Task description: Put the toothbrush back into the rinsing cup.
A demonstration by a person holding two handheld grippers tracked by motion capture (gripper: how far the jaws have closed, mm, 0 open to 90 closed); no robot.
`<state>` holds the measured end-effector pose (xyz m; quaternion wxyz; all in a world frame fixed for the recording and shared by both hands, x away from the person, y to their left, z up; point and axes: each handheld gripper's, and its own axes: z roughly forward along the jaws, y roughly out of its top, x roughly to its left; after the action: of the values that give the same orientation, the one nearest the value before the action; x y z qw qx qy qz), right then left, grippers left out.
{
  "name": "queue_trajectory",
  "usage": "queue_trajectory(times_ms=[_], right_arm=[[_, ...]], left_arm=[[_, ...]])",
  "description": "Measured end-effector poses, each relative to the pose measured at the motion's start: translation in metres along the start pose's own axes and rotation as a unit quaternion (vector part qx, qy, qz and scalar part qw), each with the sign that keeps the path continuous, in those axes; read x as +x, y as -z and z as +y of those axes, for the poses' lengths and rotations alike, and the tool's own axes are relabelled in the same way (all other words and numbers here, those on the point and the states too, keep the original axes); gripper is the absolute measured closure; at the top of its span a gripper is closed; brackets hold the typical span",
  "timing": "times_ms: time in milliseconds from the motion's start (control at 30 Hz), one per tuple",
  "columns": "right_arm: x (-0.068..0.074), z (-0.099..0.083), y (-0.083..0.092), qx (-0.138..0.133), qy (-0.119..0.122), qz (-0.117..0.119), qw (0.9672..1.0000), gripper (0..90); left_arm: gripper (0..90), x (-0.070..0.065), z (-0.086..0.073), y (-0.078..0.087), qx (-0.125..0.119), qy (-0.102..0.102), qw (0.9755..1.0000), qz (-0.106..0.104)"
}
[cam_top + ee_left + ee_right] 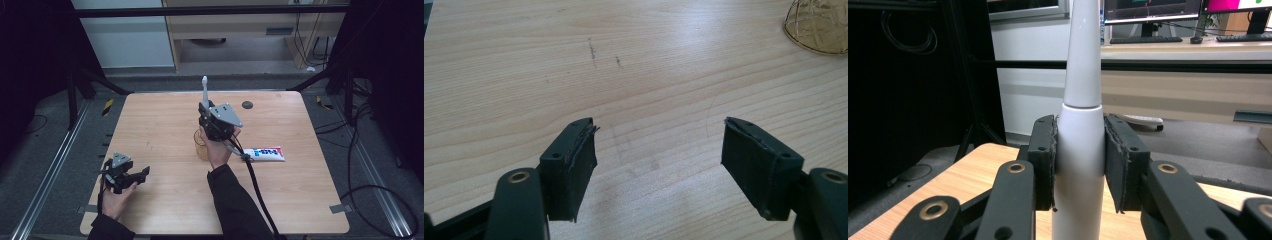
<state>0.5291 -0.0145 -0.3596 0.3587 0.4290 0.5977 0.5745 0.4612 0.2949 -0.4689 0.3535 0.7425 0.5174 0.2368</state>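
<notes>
My right gripper is shut on a white electric toothbrush, which stands upright over the middle of the wooden table. In the right gripper view both pads press the toothbrush body on either side, and its slim neck rises out of the top of the picture. Just below the hand stands an amber see-through cup, partly hidden by the hand. My left gripper rests low near the table's front left, open, with bare wood between its jaws. The cup sits at that view's top right.
A white and blue toothpaste tube lies flat just right of the cup. A small dark round disc sits near the table's far edge. Black frame bars and cables surround the table, and the right gripper's cable trails toward the front edge.
</notes>
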Motion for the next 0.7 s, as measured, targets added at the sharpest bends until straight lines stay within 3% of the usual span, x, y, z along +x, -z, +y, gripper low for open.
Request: queue_trajectory(times_ms=[700], right_arm=[[0.015, -0.028, -0.016, 0.023, -0.001, 0.003, 0.9997, 67.9]], left_arm=[[29.2, 0.001, 0.0, 0.0, 0.001, 0.0, 1.0, 0.0]])
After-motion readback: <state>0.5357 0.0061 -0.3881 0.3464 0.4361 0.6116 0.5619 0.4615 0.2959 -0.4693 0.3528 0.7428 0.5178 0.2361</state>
